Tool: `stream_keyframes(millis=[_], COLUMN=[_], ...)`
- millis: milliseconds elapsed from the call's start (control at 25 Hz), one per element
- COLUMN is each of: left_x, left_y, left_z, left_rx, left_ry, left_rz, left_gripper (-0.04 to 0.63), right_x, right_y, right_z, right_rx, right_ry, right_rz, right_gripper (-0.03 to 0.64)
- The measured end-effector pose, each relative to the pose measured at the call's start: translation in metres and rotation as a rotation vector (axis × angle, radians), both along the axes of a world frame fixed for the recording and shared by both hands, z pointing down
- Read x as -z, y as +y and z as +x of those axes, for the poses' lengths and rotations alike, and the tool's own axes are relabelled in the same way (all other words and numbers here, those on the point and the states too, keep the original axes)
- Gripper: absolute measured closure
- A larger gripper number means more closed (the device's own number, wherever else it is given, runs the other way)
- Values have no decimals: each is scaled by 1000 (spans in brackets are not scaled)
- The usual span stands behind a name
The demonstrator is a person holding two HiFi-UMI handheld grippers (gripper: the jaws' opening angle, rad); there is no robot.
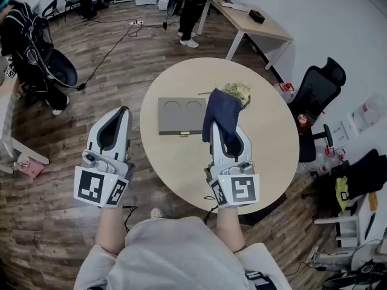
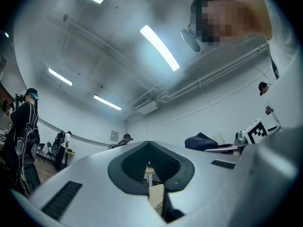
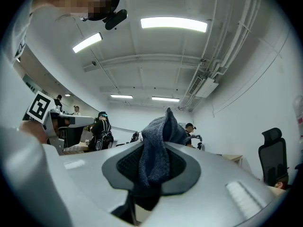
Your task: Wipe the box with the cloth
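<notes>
— Watching from over here, I'd say the wiping hasn't begun. The right gripper (image 1: 224,135) has its jaws pinched on the dark blue cloth (image 1: 221,109), which is bunched up above the table, by the right end of the box (image 1: 175,116). I can't tell whether it touches the box.

— And the other one?

— The left gripper (image 1: 123,113) is pressed together on nothing. It's held out past the table's left edge, well apart from the box.

— So how should the wipe go?

— My guess is to lower the cloth until a loose fold lies flat on the grey top. Then drag it in long passes, so the fabric rubs the surface and not the jaw tips. The box looks flat and light, with two round recesses, so it may slide. The free gripper could steady its near edge.

— What's it sitting on?

— A round, pale wooden table (image 1: 181,174) that looks smooth. A clump of dried plant (image 1: 237,91) lies just behind the cloth, so the strokes should keep clear of it.

— And the room?

— It's an office, with a dark plank floor (image 1: 60,240), a black office chair (image 1: 317,89) to the right and a desk (image 1: 251,22) by the wall. Another person is standing near the desk.
</notes>
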State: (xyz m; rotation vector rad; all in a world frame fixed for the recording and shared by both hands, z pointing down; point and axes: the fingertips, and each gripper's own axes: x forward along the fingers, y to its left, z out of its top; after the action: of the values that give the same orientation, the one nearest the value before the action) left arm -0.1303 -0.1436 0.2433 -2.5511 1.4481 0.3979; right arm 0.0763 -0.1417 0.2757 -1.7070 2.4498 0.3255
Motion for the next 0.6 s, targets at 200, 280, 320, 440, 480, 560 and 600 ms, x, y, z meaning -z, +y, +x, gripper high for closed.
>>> stream_keyframes(millis=[200,280,320,440,480,560,600], left_x=[-13,-17,-19,-23,-24,-26,-27], left_y=[-12,-16,-17,-19,-20,-23,-25], left_z=[-11,-11,-12,-13,-13,-15,-17], left_rx=[-23,-28,-31,-35,-34,-31,-28], left_ry=[4,7,8,12,12,10,10], left_rz=[-24,-37,-41,-51,-54,-59,-62], left_gripper=[588,588,588,588,588,588,588], right_x=[-8,-10,-11,-15,-15,-17,-17], right_y=[-8,-10,-11,-13,-15,-20,-23], right_z=[-11,-12,-12,-12,-11,-11,-12], right_rx=[-21,-25,-27,-33,-33,-33,-31], right_ry=[10,10,10,10,11,10,7], right_rz=[-16,-26,-31,-44,-47,-51,-53], right_gripper=[532,532,532,532,532,532,532])
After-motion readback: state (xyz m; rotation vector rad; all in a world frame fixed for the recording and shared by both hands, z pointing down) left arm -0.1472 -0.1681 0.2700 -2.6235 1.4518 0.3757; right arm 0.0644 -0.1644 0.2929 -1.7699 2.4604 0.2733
